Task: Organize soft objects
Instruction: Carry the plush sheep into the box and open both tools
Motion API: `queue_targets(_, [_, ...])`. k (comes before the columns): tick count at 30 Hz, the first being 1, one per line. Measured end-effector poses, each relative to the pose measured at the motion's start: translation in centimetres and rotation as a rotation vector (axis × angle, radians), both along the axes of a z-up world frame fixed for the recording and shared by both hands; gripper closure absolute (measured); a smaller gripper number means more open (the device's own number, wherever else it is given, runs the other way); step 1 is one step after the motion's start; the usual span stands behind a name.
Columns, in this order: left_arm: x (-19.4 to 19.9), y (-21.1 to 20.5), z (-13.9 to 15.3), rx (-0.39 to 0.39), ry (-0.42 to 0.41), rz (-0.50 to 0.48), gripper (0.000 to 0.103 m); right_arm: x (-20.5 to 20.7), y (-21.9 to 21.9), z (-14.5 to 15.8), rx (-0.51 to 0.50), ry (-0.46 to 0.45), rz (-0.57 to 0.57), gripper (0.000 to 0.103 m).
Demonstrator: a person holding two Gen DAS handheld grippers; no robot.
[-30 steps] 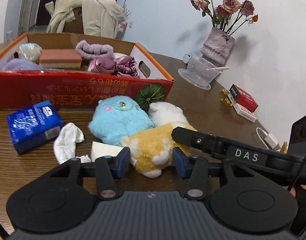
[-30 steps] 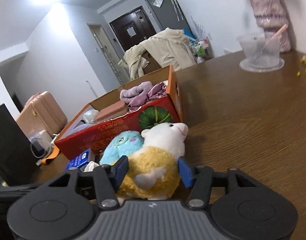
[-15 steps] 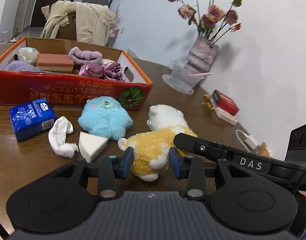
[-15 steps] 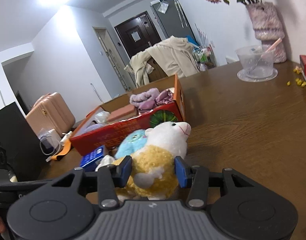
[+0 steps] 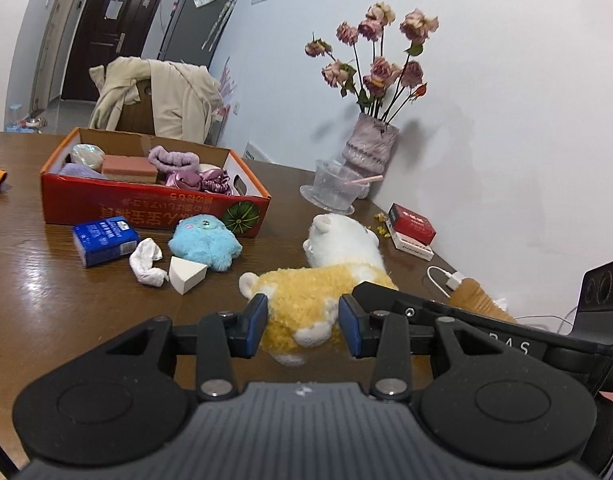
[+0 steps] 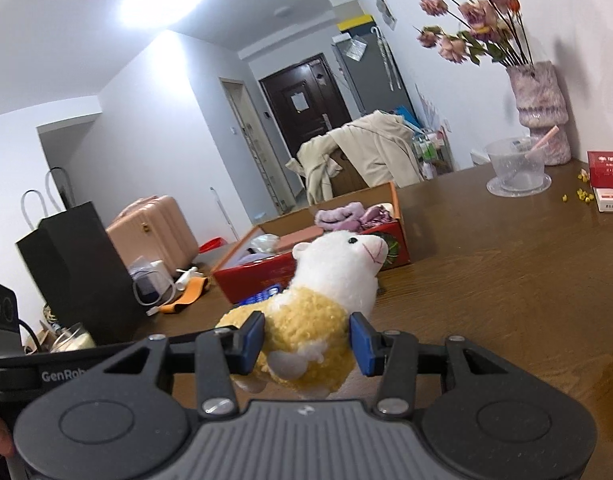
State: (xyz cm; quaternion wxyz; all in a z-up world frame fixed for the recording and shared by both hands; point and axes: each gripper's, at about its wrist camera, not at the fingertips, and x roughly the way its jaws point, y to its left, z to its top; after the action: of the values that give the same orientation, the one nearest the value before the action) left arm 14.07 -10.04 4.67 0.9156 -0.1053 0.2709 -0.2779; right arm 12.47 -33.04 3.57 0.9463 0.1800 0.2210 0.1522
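Note:
A yellow and white plush sheep is held above the wooden table by both grippers. My left gripper is shut on its yellow body, and my right gripper is shut on the same body from the other side; the sheep faces the red cardboard box. The box holds a pink sponge, purple scrunchies and other soft things. A blue plush, a white wedge sponge, a white cloth and a blue tissue pack lie on the table in front of the box.
A vase of dried roses and a clear bowl stand at the far right by the wall. A red packet and a white charger cable lie near the right edge. A chair with a beige coat stands behind the box.
Both grippers closed on the sheep and lifted it up and away from the blue plush and the box. The wedge sponge is now uncovered.

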Motion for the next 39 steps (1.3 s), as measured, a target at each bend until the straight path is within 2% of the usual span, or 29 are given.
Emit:
queue_targets(8, [-2.5, 2.0, 0.8, -0.009, -0.035, 0.039, 0.064, -1.8, 2.0, 1.0, -0.009, -0.029, 0.041, 0.058])
queue_targets(16, [0.8, 3.5, 1.7, -0.030, -0.056, 0.059, 0.064, 1.8, 3.6, 2.4, -0.035, -0.040, 0.059, 0.058])
queue_targets(22, [7.1, 3.3, 2.9, -0.043, -0.070, 0.041, 0.064, 7.4, 3.9, 4.5, -0.082, -0.074, 0.043, 0.058])
queue_targets(26, [12.8, 3.0, 3.6, -0.038, -0.062, 0.023, 0.064, 12.8, 3.8, 5.1, -0.091, -0.072, 0.029, 0.058])
queue_targets(29, [18.2, 2.7, 3.5, -0.040, -0.022, 0.008, 0.064, 17.4, 3.4, 4.9, -0.083, -0.045, 0.016, 0.058])
queue_targets(34, [26.3, 1.5, 1.5, -0.030, 0.078, 0.008, 0.064, 25.5, 2.5, 3.0, -0.094, 0.044, -0.001, 0.058])
queue_targets(39, [31.7, 0.5, -1.8, -0.019, 0.169, 0.014, 0.065, 31.6, 1.5, 0.0, -0.098, 0.138, -0.002, 0.058])
